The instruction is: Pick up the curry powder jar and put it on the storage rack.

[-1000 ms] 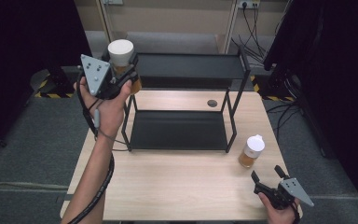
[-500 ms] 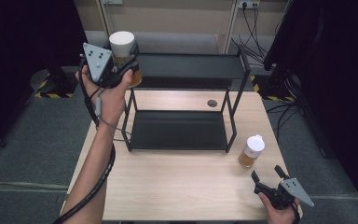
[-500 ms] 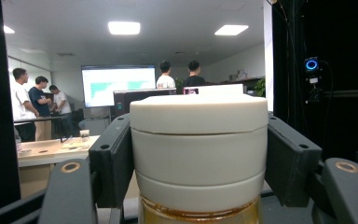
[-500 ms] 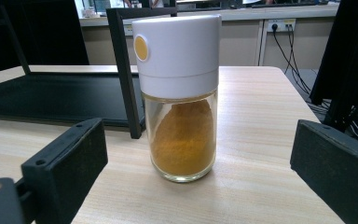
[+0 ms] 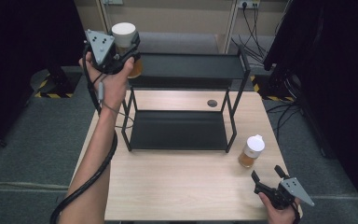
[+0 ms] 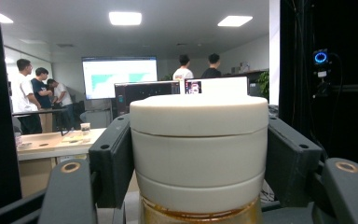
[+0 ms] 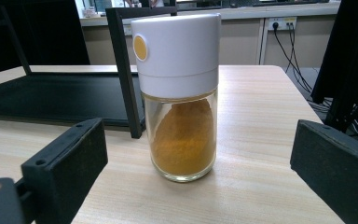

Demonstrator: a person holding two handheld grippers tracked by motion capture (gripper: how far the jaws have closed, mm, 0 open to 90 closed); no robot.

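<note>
- We are clamping our left gripper (image 5: 123,51) on a white-lidded jar (image 6: 198,144); its fingers (image 6: 109,161) are pressing the lid from both sides, holding it raised beside the top shelf of the black rack (image 5: 186,67).
- We are keeping our right gripper (image 5: 266,179) with fingers (image 7: 70,161) spread apart; a second jar (image 7: 179,93) of yellow powder is standing upright on the counter (image 5: 177,182) just beyond them, untouched, near the rack's leg.

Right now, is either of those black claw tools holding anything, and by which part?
The left gripper clamps a white-capped glass jar of amber contents by its cap. The right gripper is open, holding nothing.
</note>
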